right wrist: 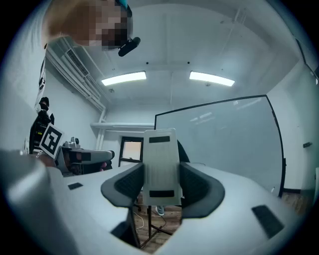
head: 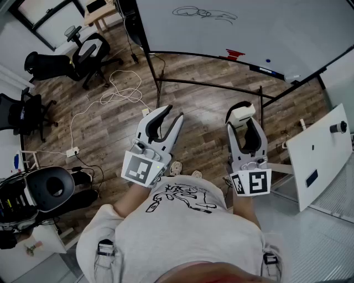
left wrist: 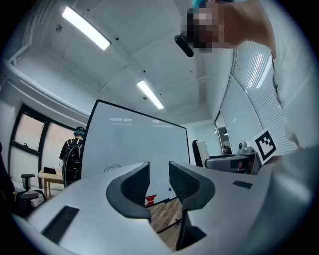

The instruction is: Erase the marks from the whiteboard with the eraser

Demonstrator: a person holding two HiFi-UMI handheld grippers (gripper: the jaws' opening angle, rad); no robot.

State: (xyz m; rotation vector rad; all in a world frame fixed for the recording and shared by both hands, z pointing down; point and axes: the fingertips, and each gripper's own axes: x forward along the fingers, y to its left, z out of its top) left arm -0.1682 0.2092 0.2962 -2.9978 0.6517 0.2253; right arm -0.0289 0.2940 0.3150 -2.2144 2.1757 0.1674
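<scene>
The person holds two grey claws low in front of a grey printed T-shirt point(head: 182, 221). The left claw point(head: 172, 114) point(left wrist: 159, 180) is open. Its two dark padded jaws stand a little apart with nothing between them, and only floor and board show through the gap. The right claw point(head: 244, 118) point(right wrist: 160, 185) is clamped on the one white rectangular eraser with two dark strips point(head: 241, 113) point(right wrist: 159, 154). The eraser stands upright between the jaws and sticks out past their tips.

Ahead stands one large white whiteboard with a black frame on a black stand point(head: 265, 30) point(left wrist: 134, 144) point(right wrist: 224, 134), well apart from both claws. It bears one looping black scribble point(head: 203, 13) near its upper edge and one small blue dot point(head: 268, 61) low down. One red object point(head: 234, 54) point(left wrist: 150, 200) sits at the lower edge.

On the brown wood-plank floor point(head: 204, 105) lies one white looping cable point(head: 119, 93) that runs to one white power strip point(head: 72, 151). Four black office chairs point(head: 88, 51) stand along the left side. One white flat panel point(head: 326, 149) leans at the right, with a black knob and a small blue patch on it.

Two ceiling strip lights point(right wrist: 123, 77) glow overhead. One person in dark clothes point(left wrist: 72, 152) stands by the window.
</scene>
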